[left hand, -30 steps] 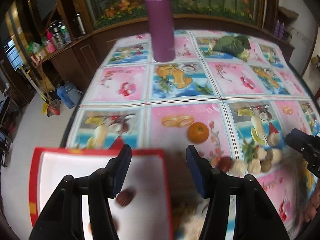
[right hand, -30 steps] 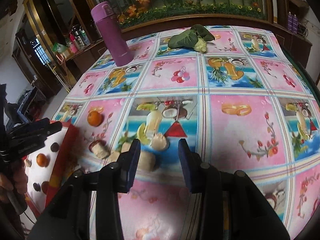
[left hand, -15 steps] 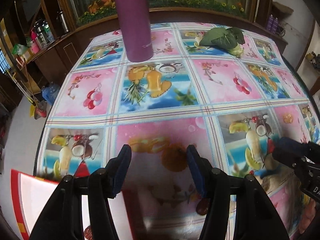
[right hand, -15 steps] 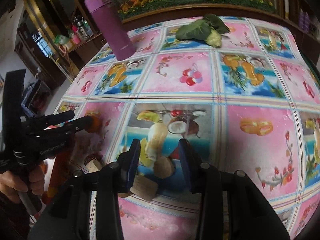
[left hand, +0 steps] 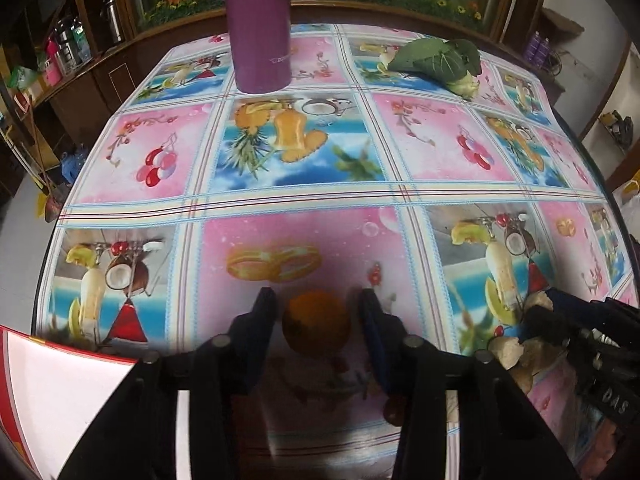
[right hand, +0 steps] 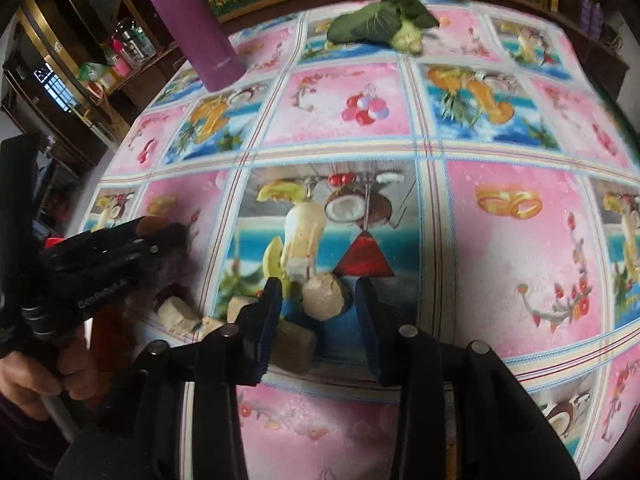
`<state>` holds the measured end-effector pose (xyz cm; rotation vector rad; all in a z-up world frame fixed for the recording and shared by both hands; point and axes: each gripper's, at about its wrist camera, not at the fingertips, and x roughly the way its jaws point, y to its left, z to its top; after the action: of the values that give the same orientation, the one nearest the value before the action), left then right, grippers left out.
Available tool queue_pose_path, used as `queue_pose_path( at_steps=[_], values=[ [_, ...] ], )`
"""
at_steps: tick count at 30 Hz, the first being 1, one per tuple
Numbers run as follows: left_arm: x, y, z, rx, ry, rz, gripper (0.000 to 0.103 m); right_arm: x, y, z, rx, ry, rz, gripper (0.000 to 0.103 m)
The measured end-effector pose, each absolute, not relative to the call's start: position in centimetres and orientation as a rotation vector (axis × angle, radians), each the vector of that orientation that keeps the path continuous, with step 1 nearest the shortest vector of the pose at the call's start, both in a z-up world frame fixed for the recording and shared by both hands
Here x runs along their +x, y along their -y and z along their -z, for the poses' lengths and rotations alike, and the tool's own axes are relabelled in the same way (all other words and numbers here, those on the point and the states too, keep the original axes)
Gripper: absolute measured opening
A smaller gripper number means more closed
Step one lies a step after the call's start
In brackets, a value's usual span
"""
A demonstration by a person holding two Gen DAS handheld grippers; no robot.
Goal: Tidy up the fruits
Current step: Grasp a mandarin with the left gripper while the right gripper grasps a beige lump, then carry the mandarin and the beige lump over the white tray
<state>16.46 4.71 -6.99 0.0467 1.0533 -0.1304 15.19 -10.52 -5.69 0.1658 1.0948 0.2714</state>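
An orange lies on the fruit-print tablecloth between the fingers of my left gripper. The jaws are closing, and a thin gap still shows on each side of it. In the right wrist view a rounded beige chunk sits between the fingers of my right gripper. Those jaws are closing too, with the pads not touching the chunk. More beige pieces lie to its left, near the left gripper. A red-rimmed white tray is at the lower left.
A tall purple bottle stands at the far side of the table, and a green leafy vegetable lies to its right. A small dark red fruit lies near the orange. A person's hand holds the left gripper's handle.
My left gripper has left the tray, moved right and sunk over the orange, its jaws narrowing. My right gripper has sunk onto the beige pieces, its jaws narrowing around one chunk.
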Motion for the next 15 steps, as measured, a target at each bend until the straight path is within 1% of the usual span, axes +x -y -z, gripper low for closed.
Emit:
queue_pose_path(
  at_steps=[1,2,3,7,11,15],
  values=[
    [16.5,-4.8,7.0,0.049,-1.051,0.13,0.035,15.2,10.6,5.7,0.164,-1.089,-0.26,0.028],
    [16.5,-4.8,7.0,0.049,-1.048,0.128,0.033,15.2,10.6,5.8,0.166,-1.093,-0.254,0.026],
    [16.5,-4.9,6.9,0.04,-1.044,0.135,0.03,15.3,10.7,5.8,0.164,-1.089,-0.25,0.026],
    [16.3,-4.6,6.9,0.061,-1.033,0.131,0.028,15.1,10.9,5.9,0.172,-1.081,-0.26,0.025],
    [15.4,-4.8,6.2,0.057,-1.013,0.139,0.028,14.6,12.1,5.7,0.256,-1.05,-0.293,0.025],
    [13.4,-5.4,4.1,0.035,-0.951,0.149,0.028,13.4,13.8,4.9,0.316,-0.99,-0.296,0.025]
  ],
)
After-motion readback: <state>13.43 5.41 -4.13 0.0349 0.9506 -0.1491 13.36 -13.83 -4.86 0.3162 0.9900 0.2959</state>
